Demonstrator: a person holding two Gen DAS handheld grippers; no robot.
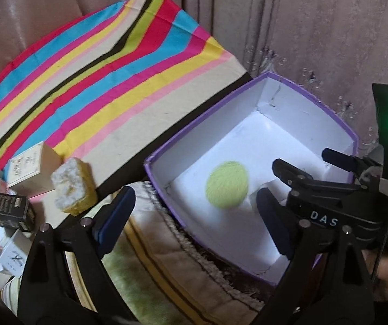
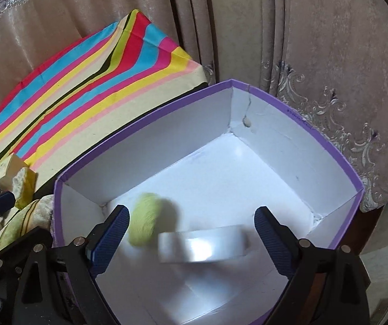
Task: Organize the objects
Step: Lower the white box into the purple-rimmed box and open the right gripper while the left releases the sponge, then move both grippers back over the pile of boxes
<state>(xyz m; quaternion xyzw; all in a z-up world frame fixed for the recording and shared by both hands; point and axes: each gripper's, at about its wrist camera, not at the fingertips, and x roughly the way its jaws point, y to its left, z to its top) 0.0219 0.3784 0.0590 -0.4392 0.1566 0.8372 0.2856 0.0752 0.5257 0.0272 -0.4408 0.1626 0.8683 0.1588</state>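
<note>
Pale pink patterned curtains (image 2: 316, 54) hang behind a surface under a bright striped cloth (image 1: 99, 81). Nearest, the right gripper (image 2: 191, 230) hovers over the open purple-rimmed white cardboard box (image 2: 288, 103), jaws wide apart, gripping nothing. Inside the box lie a blurred white rectangular block (image 2: 202, 246) and a fuzzy lime-green ball (image 2: 145, 219). The left gripper (image 1: 194, 216), equally wide and empty, straddles the box's near wall. Farther left, a yellow sponge (image 1: 74, 189) and small cartons (image 1: 28, 168) sit on the cloth.

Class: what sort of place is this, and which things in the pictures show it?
Probably a room in a home: patterned curtains hang behind, a striped cloth covers a surface, and a purple box holds a green ball.
</note>
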